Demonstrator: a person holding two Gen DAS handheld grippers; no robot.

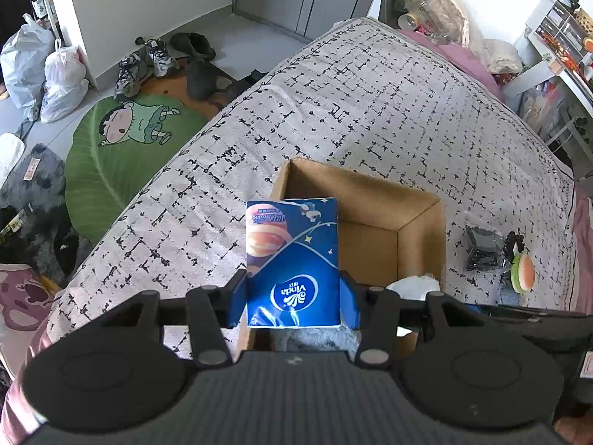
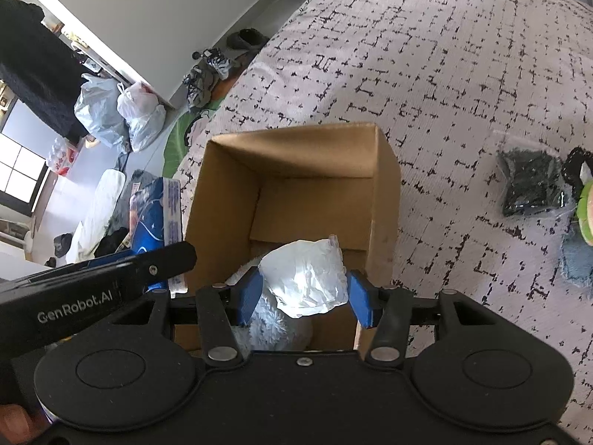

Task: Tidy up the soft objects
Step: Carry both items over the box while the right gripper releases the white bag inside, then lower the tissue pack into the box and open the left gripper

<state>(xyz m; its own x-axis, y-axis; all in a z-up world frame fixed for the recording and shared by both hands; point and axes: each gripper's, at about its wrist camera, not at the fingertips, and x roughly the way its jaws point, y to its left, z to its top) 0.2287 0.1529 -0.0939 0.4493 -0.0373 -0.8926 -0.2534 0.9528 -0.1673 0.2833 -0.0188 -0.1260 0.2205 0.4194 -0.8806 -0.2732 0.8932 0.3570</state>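
a bed (image 1: pixel 370 85) with a white cover full of small black marks fills most of both views, and the floor with a green leaf rug (image 1: pixel 122 155), some shoes (image 1: pixel 144 65) and white plastic bags (image 1: pixel 40 74) is in the upper left of the frame. an open cardboard box (image 2: pixel 383 200) stands on the bed cover, in the centre of the right wrist view and at centre right of the left wrist view. the left hand-held gripper (image 1: pixel 294 302) has its blue pads closed on both sides of a blue tissue pack (image 1: pixel 292 259), which stands upright above the near left corner of the box. the right hand-held gripper (image 2: pixel 304 298) has a crumpled white plastic bag (image 2: pixel 305 278) between its pads; the left pad touches the bag and the right pad is just beside it, so i cannot tell for sure if the grip is firm. this bag is over the near part of the box opening, and below it a fluffy white soft thing (image 2: pixel 274 324) lies inside the box. at the right edge of the frame, well apart from the box, a clear packet with dark contents (image 2: pixel 532 183) and a burger-shaped soft toy (image 1: pixel 522 272) lie on the bed cover.
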